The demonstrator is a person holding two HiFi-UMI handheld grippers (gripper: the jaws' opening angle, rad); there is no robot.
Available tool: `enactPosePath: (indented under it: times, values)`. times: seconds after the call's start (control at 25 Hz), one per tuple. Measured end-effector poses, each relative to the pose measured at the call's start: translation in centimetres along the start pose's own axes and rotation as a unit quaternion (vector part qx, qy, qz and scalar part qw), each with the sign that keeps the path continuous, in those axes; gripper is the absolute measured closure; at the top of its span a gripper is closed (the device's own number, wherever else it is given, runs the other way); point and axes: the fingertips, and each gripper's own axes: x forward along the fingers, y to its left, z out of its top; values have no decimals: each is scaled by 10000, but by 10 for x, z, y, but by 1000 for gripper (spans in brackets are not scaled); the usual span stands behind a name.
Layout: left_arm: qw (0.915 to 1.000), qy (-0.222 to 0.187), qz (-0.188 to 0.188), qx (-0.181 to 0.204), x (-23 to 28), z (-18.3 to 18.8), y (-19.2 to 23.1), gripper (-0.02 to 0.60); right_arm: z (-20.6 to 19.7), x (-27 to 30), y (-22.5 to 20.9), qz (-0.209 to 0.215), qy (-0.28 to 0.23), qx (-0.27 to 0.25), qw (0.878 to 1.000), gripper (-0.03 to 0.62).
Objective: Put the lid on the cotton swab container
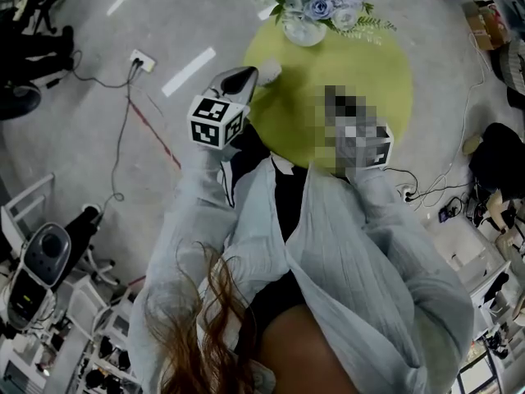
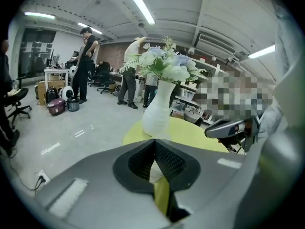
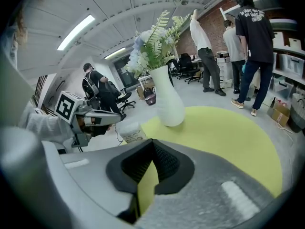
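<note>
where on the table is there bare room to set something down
The yellow table is bare right of the vase and across its middle. Crowded at the left edge, by the cotton swab container and left gripper.

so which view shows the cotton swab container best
The right gripper view: the cotton swab container stands clear, label facing, at the table edge. The head view gives only a small pale shape by the left gripper. The left gripper view gives just a pale sliver past its shut jaws.

The vase (image 3: 167, 104) looks smooth, matt white; the tabletop (image 3: 228, 132) matt yellow-green.
</note>
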Motion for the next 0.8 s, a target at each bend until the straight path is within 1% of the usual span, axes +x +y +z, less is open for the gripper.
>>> enactPosePath:
  times: [0.28, 0.8]
  values:
    - [9998, 118, 102, 122, -1, -4, -13, 563, -1, -8, -2, 87, -16, -39, 10000, 592]
    - [9984, 330, 468, 6, 6, -18, -17, 563, -7, -21, -14, 135, -9, -134, 9998, 592]
